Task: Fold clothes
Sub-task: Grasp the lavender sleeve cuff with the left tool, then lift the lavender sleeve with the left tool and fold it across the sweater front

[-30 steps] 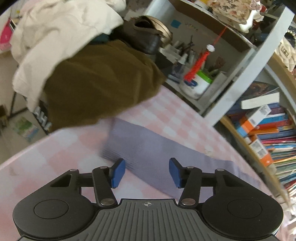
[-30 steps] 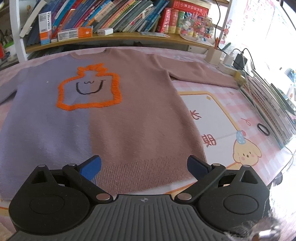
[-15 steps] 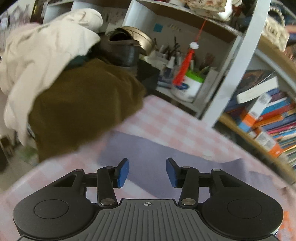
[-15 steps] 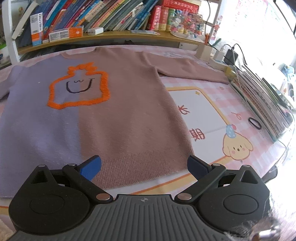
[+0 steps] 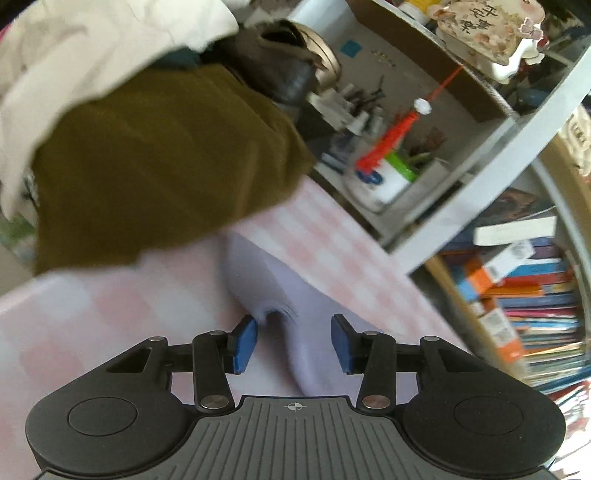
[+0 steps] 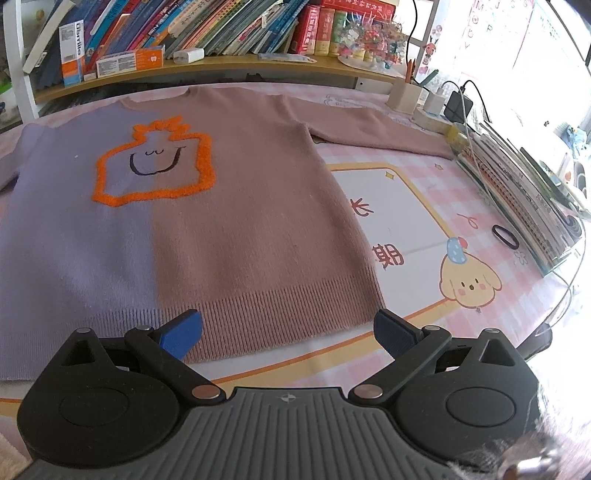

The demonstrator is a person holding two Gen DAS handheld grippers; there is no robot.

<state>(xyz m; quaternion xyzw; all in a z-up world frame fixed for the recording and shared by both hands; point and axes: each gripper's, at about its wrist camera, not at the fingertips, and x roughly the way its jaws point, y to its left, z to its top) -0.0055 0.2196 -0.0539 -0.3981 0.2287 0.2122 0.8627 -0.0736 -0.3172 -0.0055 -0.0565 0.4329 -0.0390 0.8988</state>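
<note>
A sweater (image 6: 221, 221), lilac on the left half and dusty pink on the right, lies flat on the table with an orange outlined figure on its chest. Its pink sleeve (image 6: 380, 129) stretches to the right. My right gripper (image 6: 288, 332) is open and empty, low over the ribbed hem. In the left wrist view the lilac sleeve (image 5: 280, 299) lies on the pink checked cloth. My left gripper (image 5: 293, 341) is open, with the sleeve's cuff end between its blue pads, the left pad (image 5: 243, 341) touching a lifted fold.
A pile of olive-brown and cream clothes (image 5: 147, 147) lies at the table's left end. White shelves with a pen pot (image 5: 380, 181) and books (image 5: 532, 295) stand behind. Books (image 6: 184, 33), a stack of magazines (image 6: 517, 192), chargers (image 6: 454, 103) and a hair tie (image 6: 504, 236) line the right side.
My left gripper has moved forward and down onto the lilac sleeve's cuff, and its jaws have widened slightly. The right gripper has shifted a little; the sweater lies as before.
</note>
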